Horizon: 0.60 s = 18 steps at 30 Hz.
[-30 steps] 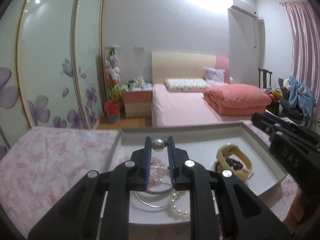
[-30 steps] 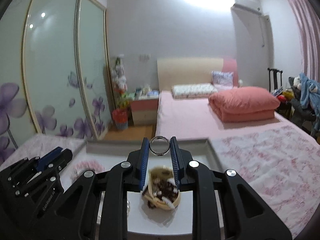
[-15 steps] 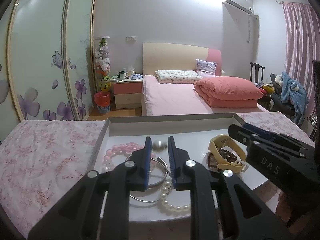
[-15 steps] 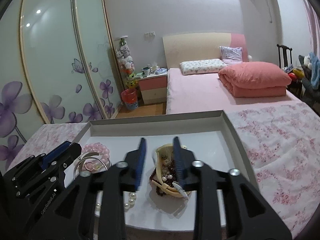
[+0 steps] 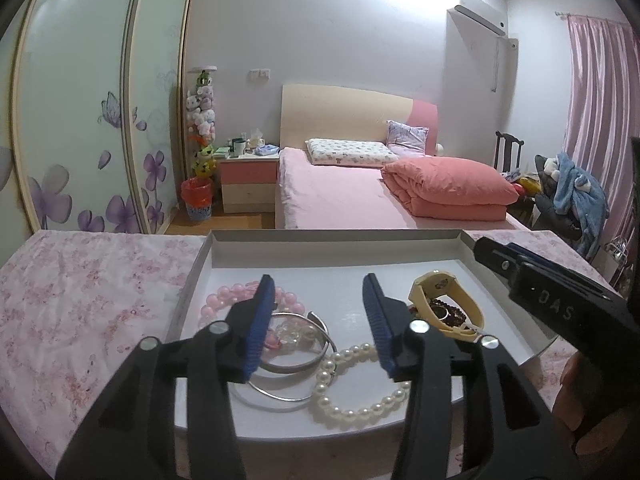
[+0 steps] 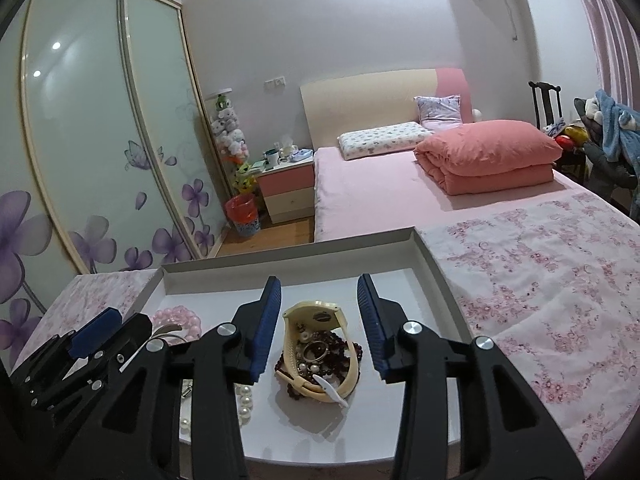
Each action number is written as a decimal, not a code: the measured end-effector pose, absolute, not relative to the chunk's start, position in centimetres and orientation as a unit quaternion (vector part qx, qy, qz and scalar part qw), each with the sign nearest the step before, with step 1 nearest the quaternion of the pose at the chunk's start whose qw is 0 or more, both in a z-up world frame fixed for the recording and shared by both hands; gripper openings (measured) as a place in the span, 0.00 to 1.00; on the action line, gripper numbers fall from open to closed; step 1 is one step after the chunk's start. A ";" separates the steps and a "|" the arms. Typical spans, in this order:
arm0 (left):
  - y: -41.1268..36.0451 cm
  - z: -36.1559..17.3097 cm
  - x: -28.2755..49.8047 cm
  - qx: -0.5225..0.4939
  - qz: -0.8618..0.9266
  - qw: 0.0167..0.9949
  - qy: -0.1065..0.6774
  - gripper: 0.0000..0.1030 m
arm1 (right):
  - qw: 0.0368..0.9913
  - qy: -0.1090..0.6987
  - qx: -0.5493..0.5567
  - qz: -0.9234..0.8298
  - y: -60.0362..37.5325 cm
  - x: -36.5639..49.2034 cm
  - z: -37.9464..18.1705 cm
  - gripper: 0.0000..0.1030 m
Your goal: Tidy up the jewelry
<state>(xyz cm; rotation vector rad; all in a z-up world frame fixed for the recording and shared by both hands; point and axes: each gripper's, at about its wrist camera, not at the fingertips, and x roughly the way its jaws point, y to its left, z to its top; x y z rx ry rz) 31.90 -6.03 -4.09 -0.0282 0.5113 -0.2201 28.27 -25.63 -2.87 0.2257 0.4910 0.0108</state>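
A white shallow tray (image 5: 336,252) lies on a floral cloth and also shows in the right wrist view (image 6: 436,272). It holds a pink bead bracelet (image 5: 224,300), silver bangles (image 5: 296,360), a white pearl bracelet (image 5: 352,396) and a cream watch (image 5: 444,304) coiled around dark red beads. My left gripper (image 5: 320,320) is open and empty above the bangles. My right gripper (image 6: 318,320) is open and empty above the cream watch (image 6: 320,344), with a silver ring (image 6: 314,350) lying inside it.
The floral cloth (image 6: 540,300) covers the surface around the tray. A bed with a pink folded quilt (image 5: 448,188), a nightstand (image 5: 248,184) and sliding wardrobe doors (image 5: 80,120) stand behind. The right gripper's body (image 5: 560,304) shows at the tray's right edge.
Both grippers opened. The left let go of a small silver ball and the right let go of the silver ring, which now lies in the watch coil. Both views tilted down toward the tray.
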 end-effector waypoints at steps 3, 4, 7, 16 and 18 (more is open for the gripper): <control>-4.6 -2.8 31.1 -0.032 -0.099 0.962 0.251 0.63 | 0.967 0.231 0.112 0.002 -25.8 27.5 -1.9 0.50; -4.2 -2.3 30.7 -0.035 -0.096 0.964 0.247 0.67 | 0.968 0.225 0.111 0.000 -25.9 27.2 -1.5 0.55; -2.2 -0.7 28.4 -0.032 -0.070 0.971 0.226 0.83 | 0.972 0.208 0.108 -0.005 -26.2 25.4 0.0 0.65; 0.8 1.6 20.9 -0.011 -0.029 0.982 0.186 0.96 | 0.981 0.182 0.064 0.002 -24.8 18.4 1.9 0.98; 1.2 1.6 19.5 -0.010 -0.019 0.982 0.186 0.96 | 0.982 0.184 0.049 0.002 -24.3 16.9 1.8 0.98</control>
